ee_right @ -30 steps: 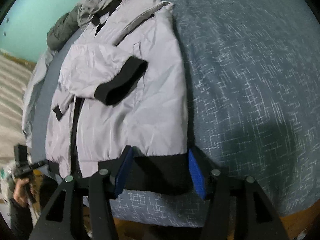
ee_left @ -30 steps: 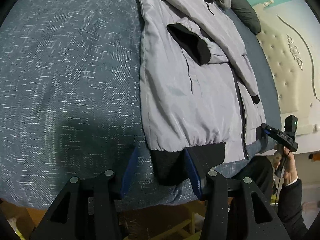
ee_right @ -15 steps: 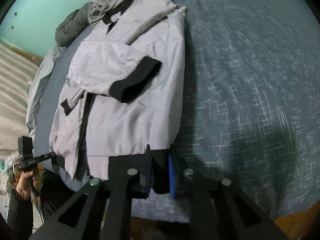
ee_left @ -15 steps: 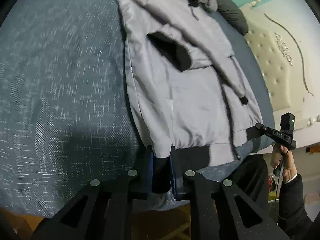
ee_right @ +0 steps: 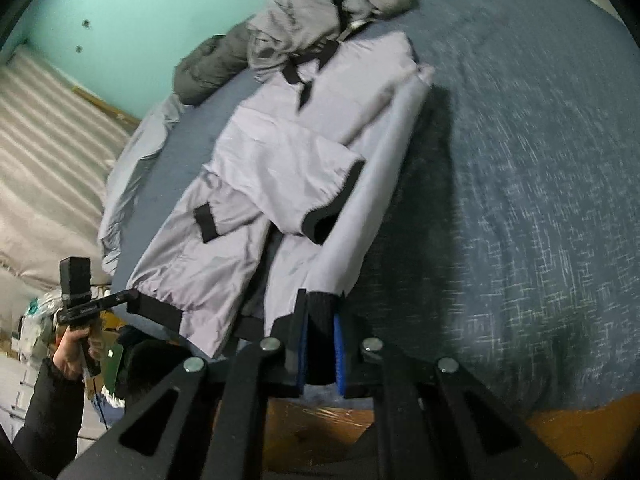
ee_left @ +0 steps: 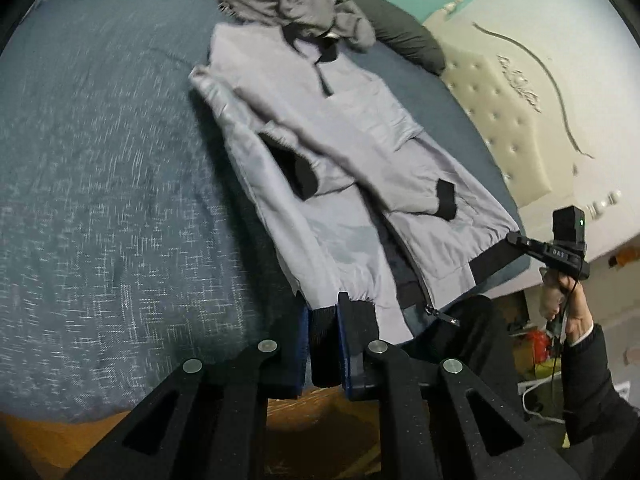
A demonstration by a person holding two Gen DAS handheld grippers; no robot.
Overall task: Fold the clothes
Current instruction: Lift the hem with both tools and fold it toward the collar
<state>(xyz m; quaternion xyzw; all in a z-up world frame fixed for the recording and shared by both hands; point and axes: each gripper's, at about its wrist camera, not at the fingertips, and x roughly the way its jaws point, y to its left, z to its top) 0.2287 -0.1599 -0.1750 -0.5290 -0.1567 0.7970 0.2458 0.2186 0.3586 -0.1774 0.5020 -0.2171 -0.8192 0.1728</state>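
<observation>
One grey jacket [ee_left: 352, 168] lies on the blue bedspread [ee_left: 100, 200], two black cuffs showing. Two grippers: left gripper [ee_left: 323, 344] and right gripper [ee_right: 319, 344] each pinch its black hem.

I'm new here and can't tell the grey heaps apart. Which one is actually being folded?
Start at the blue speckled bedspread. Lying flat along it is the pale grey jacket, sleeves crossed over its front. Unlike the crumpled darker grey garment beyond its collar, it has black cuffs and a black hem band.
</observation>
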